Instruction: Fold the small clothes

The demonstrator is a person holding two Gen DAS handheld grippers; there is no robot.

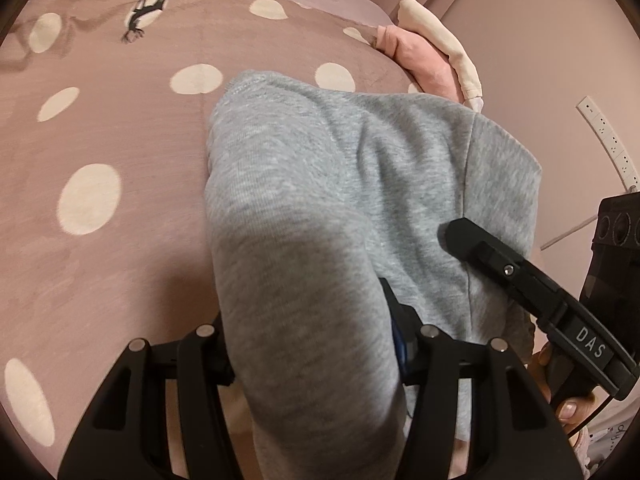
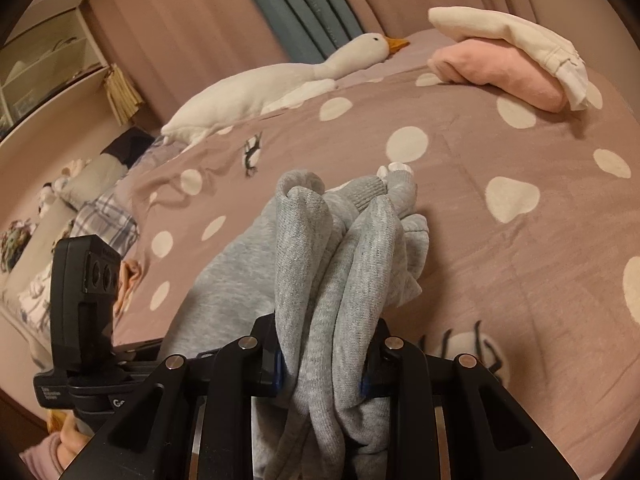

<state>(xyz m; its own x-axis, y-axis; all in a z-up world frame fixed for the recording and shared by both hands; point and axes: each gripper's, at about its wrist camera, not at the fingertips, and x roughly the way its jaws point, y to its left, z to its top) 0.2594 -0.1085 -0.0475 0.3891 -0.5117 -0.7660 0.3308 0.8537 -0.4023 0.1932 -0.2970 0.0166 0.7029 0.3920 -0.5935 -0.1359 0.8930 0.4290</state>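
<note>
A small grey sweat garment [image 1: 332, 184] lies partly on the pink dotted bedspread [image 1: 104, 128] and is lifted at its near edge. My left gripper [image 1: 312, 332] is shut on a thick rolled fold of it, and the cloth hides the fingertips. In the right wrist view the grey garment [image 2: 348, 248] is bunched in several folds, and my right gripper [image 2: 324, 364] is shut on that bunch. My right gripper's finger [image 1: 520, 276] shows at the garment's right edge in the left wrist view. The left gripper's body [image 2: 86, 300] stands at the left of the right wrist view.
A folded pink garment [image 2: 500, 72] with a cream one [image 2: 516, 36] on top lies at the bed's far right. A white plush goose [image 2: 260, 88] lies along the far edge. Pillows and a checked cloth [image 2: 104, 216] are at the left. A wall with sockets [image 1: 608, 140] is on the right.
</note>
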